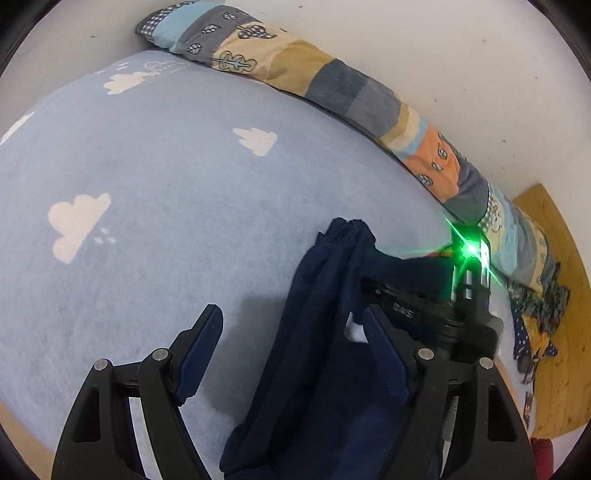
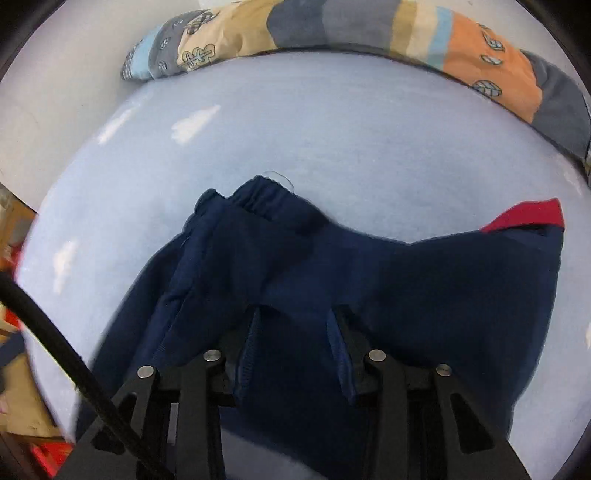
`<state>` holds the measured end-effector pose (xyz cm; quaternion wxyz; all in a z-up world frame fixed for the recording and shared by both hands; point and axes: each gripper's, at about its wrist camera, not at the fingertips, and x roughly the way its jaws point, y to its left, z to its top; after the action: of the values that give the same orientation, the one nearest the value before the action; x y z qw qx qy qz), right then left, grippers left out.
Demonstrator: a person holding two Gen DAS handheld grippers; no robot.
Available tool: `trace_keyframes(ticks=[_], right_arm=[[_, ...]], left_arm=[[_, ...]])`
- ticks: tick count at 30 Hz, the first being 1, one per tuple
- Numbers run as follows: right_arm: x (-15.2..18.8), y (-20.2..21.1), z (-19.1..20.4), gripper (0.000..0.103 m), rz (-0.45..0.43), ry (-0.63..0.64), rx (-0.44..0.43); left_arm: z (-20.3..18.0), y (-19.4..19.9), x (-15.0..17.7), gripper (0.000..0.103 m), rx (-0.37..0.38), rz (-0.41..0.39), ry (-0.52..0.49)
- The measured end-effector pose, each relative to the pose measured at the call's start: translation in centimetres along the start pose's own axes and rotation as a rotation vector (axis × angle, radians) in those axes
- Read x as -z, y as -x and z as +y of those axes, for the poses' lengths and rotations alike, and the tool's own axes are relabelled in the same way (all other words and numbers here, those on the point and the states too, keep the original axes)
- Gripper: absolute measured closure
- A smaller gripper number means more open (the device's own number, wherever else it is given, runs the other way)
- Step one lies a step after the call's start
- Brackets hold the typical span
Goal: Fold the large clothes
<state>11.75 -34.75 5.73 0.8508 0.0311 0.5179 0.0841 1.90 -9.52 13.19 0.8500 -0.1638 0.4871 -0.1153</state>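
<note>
Left wrist view, left side: lying flat, a pale blue blanket (image 1: 155, 192) with white cloud prints, covering the bed. Running along its far edge against the white wall (image 1: 424, 48), a long patchwork bolster (image 1: 332, 81) in grey, tan, light blue and orange.

Centre, low: left gripper (image 1: 291, 343) hovering over the blanket, fingers (image 1: 201, 343) spread wide, gripping nothing. Hanging between and across the right finger, a bunched fold of the navy trousers (image 1: 317, 332), draping down toward the lower edge.

Right: right gripper (image 1: 436, 306) seen side-on beyond the cloth, green light glaring on its body. Further right, a wooden floor (image 1: 557, 295) with a heap of patterned cloth (image 1: 535, 325) lying on it.

Right wrist view, left side: black cable (image 2: 55, 332) crossing the lower corner; blurred clutter behind, not identifiable.

Centre: navy trousers (image 2: 332, 266) spreading across the blanket (image 2: 332, 122), elastic waistband bunching at the far end. Right gripper (image 2: 301, 354) largely buried under the fabric, fingers (image 2: 341, 354) partly apart with cloth draping over and between them; clamping or merely draped, cannot tell.

Right: red band (image 2: 528, 216) showing at the garment's far corner. Bolster (image 2: 369, 26) curving along the top.
</note>
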Motion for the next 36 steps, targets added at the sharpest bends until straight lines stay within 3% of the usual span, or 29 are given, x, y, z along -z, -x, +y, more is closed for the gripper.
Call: trace_keyframes(ticks=[3,6,11,15,19,21,25,28,30,33,36], right_arm=[[-0.1,2.1,0.4,0.062,0.001,0.003,-0.054],[1.9,7.8,0.8,0.062,-0.100,0.038,-0.143],[9.6,15.2,0.5,0.062,-0.121,0.085,-0.114],[16.2,16.7,-0.5,0.062,-0.093,0.077,-0.109],[20.3,13.7,0.0,0.070,-0.080,0.109,-0.073],[20.7,12.0,0.5,0.071,-0.050,0.145,-0.045],[20.4,9.2,-0.3,0.070,0.003,0.116,-0.090],[19.9,10.2,-1.0,0.070,-0.005,0.088,-0.132],[18.8,13.0,-2.3,0.070,-0.071,0.034,-0.213],[16.0,15.6,-4.6,0.070,-0.177,0.012,-0.120],[12.0,15.5,-7.5,0.070,-0.211,-0.050,-0.059]], left_arm=[[-0.6,-0.3,0.1,0.026,-0.001,0.010,-0.037],[-1.4,0.0,0.6,0.026,0.006,0.007,-0.081],[-4.7,-0.7,2.8,0.026,0.045,0.064,-0.217],[-8.0,-2.0,5.9,0.026,0.046,0.130,-0.402],[-9.3,-4.2,8.8,0.026,0.003,0.208,-0.525],[-8.9,-5.4,9.6,0.026,-0.051,0.222,-0.562],[-8.3,-7.1,10.6,0.027,-0.087,0.251,-0.583],[-8.5,-6.5,10.5,0.027,-0.089,0.230,-0.562],[-8.7,-5.6,10.0,0.027,-0.056,0.207,-0.538],[-9.3,-4.0,8.9,0.027,-0.015,0.128,-0.525],[-9.5,-3.4,7.9,0.027,-0.006,0.080,-0.483]])
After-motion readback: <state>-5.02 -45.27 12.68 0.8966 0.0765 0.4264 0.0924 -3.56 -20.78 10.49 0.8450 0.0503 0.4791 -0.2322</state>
